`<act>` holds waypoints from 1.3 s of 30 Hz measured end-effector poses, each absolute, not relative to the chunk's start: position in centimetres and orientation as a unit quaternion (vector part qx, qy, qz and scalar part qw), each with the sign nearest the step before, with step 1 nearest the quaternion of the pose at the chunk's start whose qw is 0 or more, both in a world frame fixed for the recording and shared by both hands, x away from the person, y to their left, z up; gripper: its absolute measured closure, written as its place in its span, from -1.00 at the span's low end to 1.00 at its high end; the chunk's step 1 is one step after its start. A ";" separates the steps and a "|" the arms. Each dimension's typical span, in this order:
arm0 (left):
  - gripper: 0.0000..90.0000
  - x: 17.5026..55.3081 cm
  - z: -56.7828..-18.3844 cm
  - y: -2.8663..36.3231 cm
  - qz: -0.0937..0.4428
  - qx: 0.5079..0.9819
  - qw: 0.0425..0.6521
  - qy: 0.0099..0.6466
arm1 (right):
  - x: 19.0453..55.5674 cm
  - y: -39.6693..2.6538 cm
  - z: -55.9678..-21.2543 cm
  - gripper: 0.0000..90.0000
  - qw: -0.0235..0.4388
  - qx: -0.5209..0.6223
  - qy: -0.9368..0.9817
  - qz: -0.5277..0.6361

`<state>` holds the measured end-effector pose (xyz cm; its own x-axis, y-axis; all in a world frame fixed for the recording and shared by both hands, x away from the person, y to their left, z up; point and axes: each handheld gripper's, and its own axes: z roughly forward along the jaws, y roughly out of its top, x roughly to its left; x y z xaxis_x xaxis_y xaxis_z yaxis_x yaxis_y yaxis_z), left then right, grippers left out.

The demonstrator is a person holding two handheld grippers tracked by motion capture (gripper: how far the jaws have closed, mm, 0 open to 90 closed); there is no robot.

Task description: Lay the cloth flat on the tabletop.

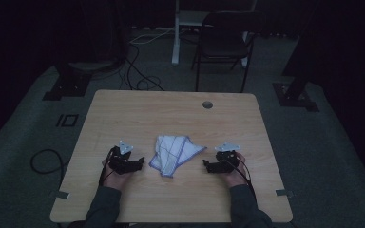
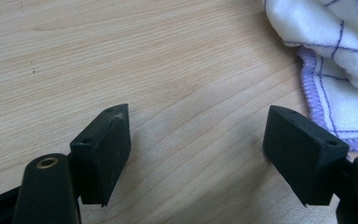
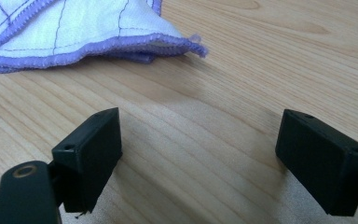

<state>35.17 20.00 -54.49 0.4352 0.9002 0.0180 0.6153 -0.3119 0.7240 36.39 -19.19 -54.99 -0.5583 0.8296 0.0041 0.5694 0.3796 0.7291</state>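
A crumpled white cloth (image 1: pixel 175 154) with purple stitched edging lies mid-worktop (image 1: pixel 123 114), between a person's two hand-held grippers. The left gripper (image 1: pixel 140 161) rests just beside the cloth's hemmed edge, jaws wide apart over bare wood; the right gripper (image 1: pixel 206 165) faces the cloth's pointed corner (image 3: pixel 193 46) from a little farther off, jaws likewise spread and empty. The step in hand looks like the first pick-up: it is best done by sliding one jaw low under the hem, closing on a single layer at each side, then lifting evenly so the fabric opens out.
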 end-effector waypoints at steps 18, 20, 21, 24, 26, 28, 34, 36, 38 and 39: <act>-0.29 35.1 -54.4 20.5 0.217 0.780 0.331 0.486 | 36.0 -19.2 -54.9 -0.39 0.189 0.429 0.807 0.359; -0.26 35.1 -54.4 20.6 0.216 0.780 0.331 0.485 | 35.9 -19.2 -54.8 -0.19 0.191 0.429 0.806 0.360; -0.26 35.1 -54.4 20.6 0.216 0.780 0.332 0.485 | 35.8 -19.2 -54.7 -0.13 0.190 0.429 0.806 0.361; -0.24 35.1 -54.4 20.6 0.216 0.780 0.334 0.483 | 35.7 -19.1 -54.7 -0.03 0.186 0.426 0.807 0.363; -0.23 35.0 -54.4 20.6 0.216 0.780 0.335 0.482 | 35.4 -19.0 -54.5 0.01 0.187 0.424 0.807 0.365; -0.23 35.0 -54.4 20.6 0.217 0.779 0.335 0.483 | 35.2 -18.9 -54.3 0.04 0.187 0.419 0.808 0.370; -0.15 35.0 -54.3 20.6 0.216 0.779 0.333 0.485 | 34.4 -18.2 -53.5 0.12 0.188 0.403 0.809 0.385; -0.13 35.0 -54.3 20.6 0.216 0.780 0.332 0.484 | 34.2 -18.0 -53.2 0.14 0.188 0.399 0.809 0.387; -0.10 34.9 -54.3 20.6 0.216 0.780 0.332 0.485 | 34.1 -17.8 -53.0 0.14 0.187 0.397 0.809 0.390; -0.07 34.9 -54.2 20.6 0.216 0.779 0.332 0.486 | 33.9 -17.7 -52.9 0.14 0.182 0.397 0.808 0.396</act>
